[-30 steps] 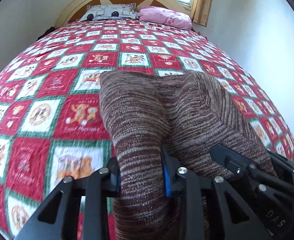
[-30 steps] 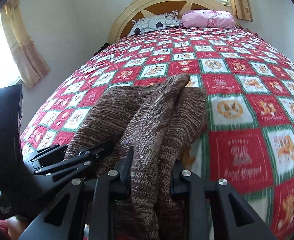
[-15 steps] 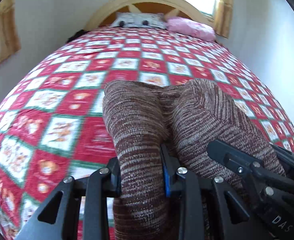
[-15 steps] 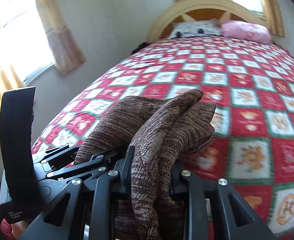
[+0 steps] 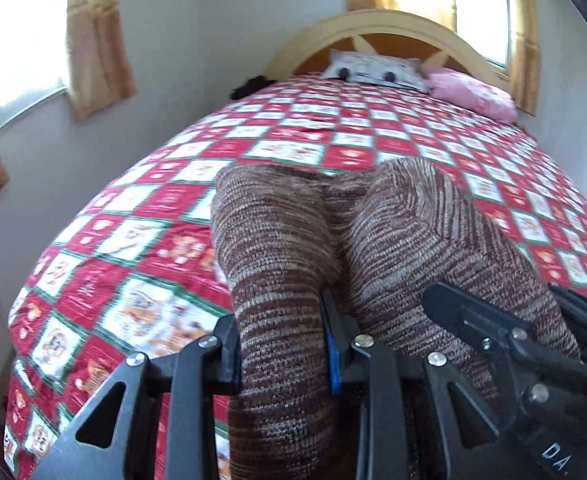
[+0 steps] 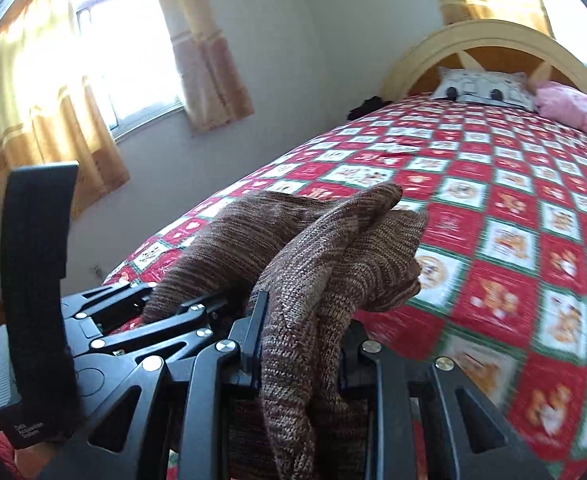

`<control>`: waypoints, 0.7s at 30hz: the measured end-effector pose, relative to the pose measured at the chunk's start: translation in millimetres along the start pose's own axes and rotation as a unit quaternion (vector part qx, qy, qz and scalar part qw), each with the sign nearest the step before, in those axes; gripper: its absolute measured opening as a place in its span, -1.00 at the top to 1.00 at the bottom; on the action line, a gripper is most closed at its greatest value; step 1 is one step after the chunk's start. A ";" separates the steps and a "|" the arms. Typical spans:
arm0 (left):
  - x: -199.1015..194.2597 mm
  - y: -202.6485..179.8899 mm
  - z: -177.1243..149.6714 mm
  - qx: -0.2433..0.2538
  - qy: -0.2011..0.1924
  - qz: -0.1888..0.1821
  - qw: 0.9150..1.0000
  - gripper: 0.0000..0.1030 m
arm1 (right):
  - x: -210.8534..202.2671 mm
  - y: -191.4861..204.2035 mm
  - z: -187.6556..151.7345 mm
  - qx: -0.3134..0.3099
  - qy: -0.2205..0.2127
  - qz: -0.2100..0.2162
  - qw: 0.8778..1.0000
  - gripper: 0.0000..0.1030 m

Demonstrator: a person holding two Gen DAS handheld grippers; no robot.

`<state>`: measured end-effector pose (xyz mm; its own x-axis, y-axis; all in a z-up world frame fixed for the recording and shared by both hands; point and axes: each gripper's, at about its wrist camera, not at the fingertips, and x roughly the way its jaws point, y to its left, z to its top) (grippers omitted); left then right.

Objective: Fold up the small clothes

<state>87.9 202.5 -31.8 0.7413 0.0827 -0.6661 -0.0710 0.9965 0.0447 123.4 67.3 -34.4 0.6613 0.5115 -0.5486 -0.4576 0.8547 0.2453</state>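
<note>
- Left hand-held gripper (image 5: 281, 354): jaws clamped on a bunched band of the brown knit garment (image 5: 373, 240); cloth fills the gap between the pads.
- Right hand-held gripper (image 6: 299, 344): likewise closed on a thick doubled fold of the same garment (image 6: 313, 248); fabric spills out below the jaws.
- The two grippers sit close together; in the left wrist view the right one shows at 4 o'clock, and in the right wrist view the left one shows at 9 o'clock.
- Garment location: near the foot end of the bed (image 5: 293, 148), on the red-and-white checked quilt (image 6: 513, 216). The near edge is lifted in both grips; the far part drapes onto the quilt toward 12 o'clock (whether it lies flat there, cannot tell).
- Progress, my judgement: mid-fold. The cloth already looks doubled over itself in at least two layers, so one fold seems made.
- Left to do: lay the held edge down, square it up, release, and perhaps a further fold (no finished neat stack visible).
- Background: two pillows (image 5: 377, 70) at the headboard, 12 o'clock; curtained windows (image 6: 105, 76) on the wall.
</note>
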 end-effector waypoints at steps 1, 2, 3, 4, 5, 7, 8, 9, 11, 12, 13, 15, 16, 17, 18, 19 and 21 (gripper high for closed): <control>7.0 4.4 -0.2 0.000 -0.003 0.013 1.000 0.40 | 8.4 2.2 0.2 -0.007 0.001 0.000 1.000 0.47; 12.0 9.6 -0.5 -0.003 -0.002 0.019 1.000 0.40 | 18.7 3.2 0.5 -0.013 0.004 -0.001 1.000 0.47; 18.9 13.9 -1.7 -0.009 0.001 0.023 1.000 0.40 | 29.8 3.2 0.2 -0.015 0.010 -0.003 1.000 0.47; 27.0 18.4 -3.5 -0.015 0.008 0.025 1.000 0.40 | 39.5 0.9 0.0 -0.015 0.017 -0.004 1.000 0.47; 33.2 21.2 -5.4 -0.018 0.014 0.027 0.999 0.40 | 47.2 0.1 -1.3 -0.016 0.026 -0.008 1.000 0.47; 52.2 24.4 -11.1 -0.024 0.038 0.027 0.999 0.40 | 65.9 0.3 -5.6 -0.027 0.051 -0.029 0.998 0.47; 56.5 25.3 -14.0 -0.027 0.046 0.029 0.998 0.40 | 70.6 1.1 -8.6 -0.034 0.059 -0.039 0.997 0.47; 60.1 26.3 -17.3 -0.029 0.048 0.034 0.998 0.40 | 75.0 1.6 -12.2 -0.043 0.065 -0.045 0.996 0.47; 60.5 27.9 -21.8 -0.029 0.042 0.032 0.998 0.37 | 78.9 -0.6 -17.7 -0.050 0.076 -0.051 0.995 0.47; 60.5 28.1 -23.3 -0.026 0.041 0.032 0.998 0.34 | 81.2 -2.7 -20.5 -0.048 0.083 -0.055 0.994 0.47; 59.9 27.2 -25.0 -0.023 0.040 0.033 0.998 0.32 | 81.6 -7.1 -22.5 -0.041 0.088 -0.055 0.994 0.45; 58.7 26.0 -27.5 -0.017 0.037 0.039 0.998 0.22 | 83.1 -11.6 -24.0 -0.027 0.096 -0.054 0.994 0.39; 56.8 25.7 -28.3 -0.014 0.038 0.042 0.998 0.19 | 81.4 -13.1 -23.8 -0.020 0.099 -0.057 0.993 0.29; 54.3 26.7 -29.5 -0.015 0.039 0.042 0.998 0.16 | 78.4 -12.4 -24.1 -0.018 0.101 -0.063 0.993 0.22; 51.2 28.7 -30.1 -0.019 0.042 0.039 0.998 0.11 | 73.8 -11.4 -23.8 -0.014 0.101 -0.074 0.992 0.04; 46.7 31.0 -30.2 -0.023 0.045 0.038 0.998 0.03 | 65.5 -10.9 -23.9 -0.006 0.099 -0.085 0.991 -0.14; 34.7 35.2 -31.2 -0.028 0.044 0.048 0.997 -0.50 | 47.6 -10.3 -25.4 0.012 0.084 -0.091 0.992 -0.30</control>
<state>90.3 239.9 -76.6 0.6676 0.1746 -0.7237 -0.1788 0.9813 0.0718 144.6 80.6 -83.3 0.6228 0.3288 -0.7099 -0.3245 0.9342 0.1480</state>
